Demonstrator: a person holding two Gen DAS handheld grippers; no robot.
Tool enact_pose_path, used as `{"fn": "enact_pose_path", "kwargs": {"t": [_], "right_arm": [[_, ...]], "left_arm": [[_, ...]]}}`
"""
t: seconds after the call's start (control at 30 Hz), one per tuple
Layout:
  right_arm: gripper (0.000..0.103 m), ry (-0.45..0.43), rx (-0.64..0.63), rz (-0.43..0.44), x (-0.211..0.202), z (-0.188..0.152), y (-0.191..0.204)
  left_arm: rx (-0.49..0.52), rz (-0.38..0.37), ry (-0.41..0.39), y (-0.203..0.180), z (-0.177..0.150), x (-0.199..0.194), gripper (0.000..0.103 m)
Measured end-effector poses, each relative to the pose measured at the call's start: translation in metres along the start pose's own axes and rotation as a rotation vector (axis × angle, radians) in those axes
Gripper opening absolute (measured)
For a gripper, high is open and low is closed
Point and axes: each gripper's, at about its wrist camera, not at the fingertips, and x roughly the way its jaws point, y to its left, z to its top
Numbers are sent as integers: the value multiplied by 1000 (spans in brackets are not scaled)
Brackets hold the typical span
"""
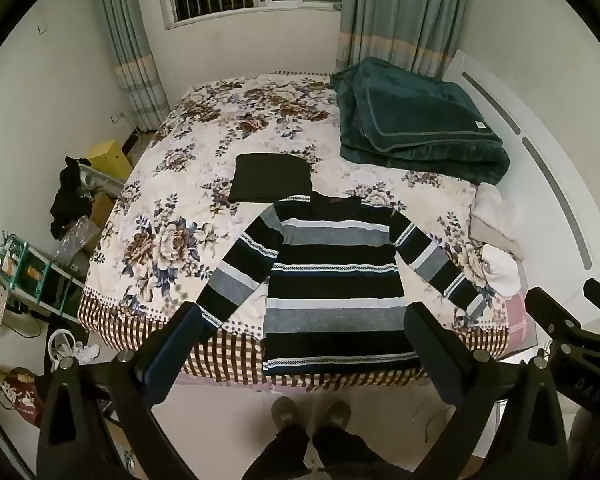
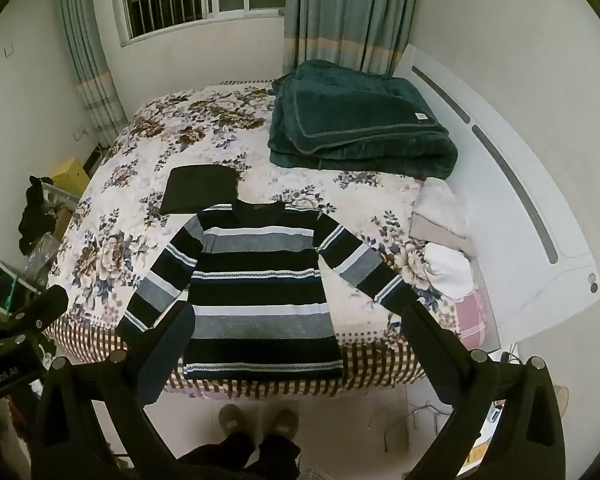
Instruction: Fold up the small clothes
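Observation:
A striped long-sleeved sweater (image 1: 332, 272) lies flat on the floral bedspread (image 1: 168, 184), sleeves spread out, hem at the bed's near edge. It also shows in the right wrist view (image 2: 260, 280). A folded dark garment (image 1: 270, 178) lies just behind its left shoulder, also seen in the right wrist view (image 2: 198, 194). My left gripper (image 1: 304, 332) is open and empty, held high above the sweater's hem. My right gripper (image 2: 296, 332) is open and empty at the same height; it shows at the right edge of the left wrist view (image 1: 572, 320).
A folded teal blanket (image 1: 416, 120) lies at the bed's far right. White and pink clothes (image 1: 498, 252) are piled by the white headboard (image 1: 560, 184). Cluttered shelves and boxes (image 1: 32, 264) stand left of the bed. The person's feet (image 1: 310, 412) stand on the floor below.

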Motion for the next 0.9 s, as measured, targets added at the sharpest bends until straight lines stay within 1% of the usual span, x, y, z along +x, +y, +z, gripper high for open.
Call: {"fn": "enact_pose_path", "kwargs": {"t": [0.13,0.2,0.5,0.53,0.73,0.9], "right_arm": [[103,-8,-4,-10,0,0,0],[103,-8,-7,-11,1,0,1],[103,-14,-7,-13,0,0,1],[103,-14,-8,-14,0,0,1],[103,-15,-9,-10,0,0,2],[103,-16,-10,-6,-3,12,9]], "left_arm": [[11,5,5,-5,0,3,103],[-6,-10,-2,1,0,-1,103],[-13,-11,-8,6,2,0,103],[-9,-7,-7,1,1,0,103],[-7,-9,-6,1,0,-1,103],[-6,-7,-11,1,0,-1,103]]}}
